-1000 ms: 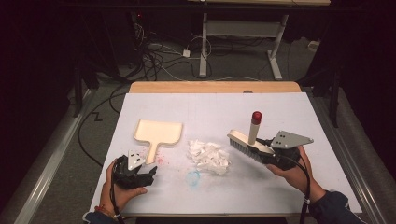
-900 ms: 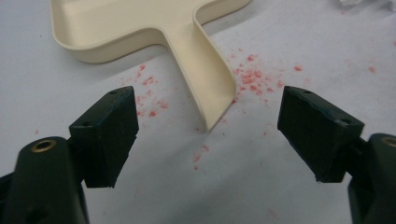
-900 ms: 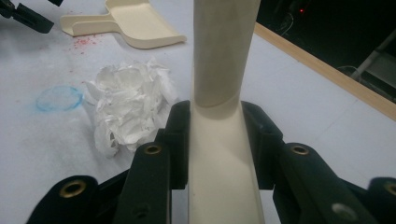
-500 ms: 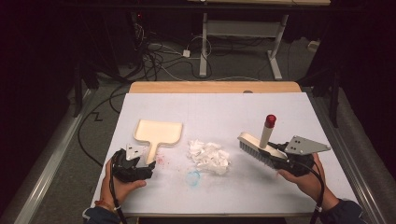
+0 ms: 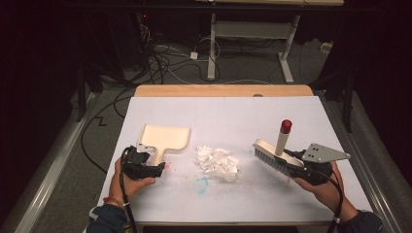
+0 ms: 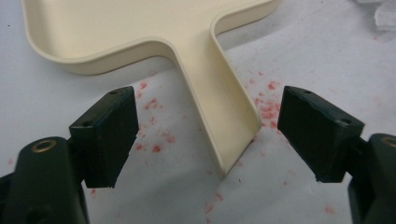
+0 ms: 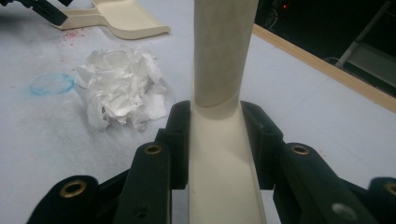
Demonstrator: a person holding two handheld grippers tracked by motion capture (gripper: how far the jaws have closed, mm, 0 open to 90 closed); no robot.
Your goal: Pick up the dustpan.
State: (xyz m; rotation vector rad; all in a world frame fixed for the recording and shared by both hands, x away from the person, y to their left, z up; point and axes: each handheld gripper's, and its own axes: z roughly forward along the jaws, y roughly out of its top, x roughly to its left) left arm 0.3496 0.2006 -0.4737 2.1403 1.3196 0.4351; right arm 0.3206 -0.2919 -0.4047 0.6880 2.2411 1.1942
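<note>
A cream dustpan [image 5: 163,137] lies flat left of centre, its handle [image 6: 219,107] pointing at me. My left gripper [image 5: 154,168] is open, and its jaws [image 6: 205,126] straddle the handle's end without touching it. A cream brush [image 5: 272,155] with a red-tipped upright handle is held low over the right side of the table. My right gripper [image 5: 293,166] is shut on the brush body [image 7: 219,56], with the jaws [image 7: 217,140] pressed on both sides. Crumpled white paper [image 5: 217,161] lies between dustpan and brush, also in the right gripper view [image 7: 121,86].
The white table sheet [image 5: 233,116] has red specks [image 6: 154,140] around the dustpan handle and a blue ring mark [image 5: 201,184] near the paper. A wooden edge [image 5: 223,91] runs along the far side. Cables and table legs lie on the floor beyond.
The right gripper carried the brush to the right, away from the paper. The left gripper slid forward to the dustpan handle's end.
</note>
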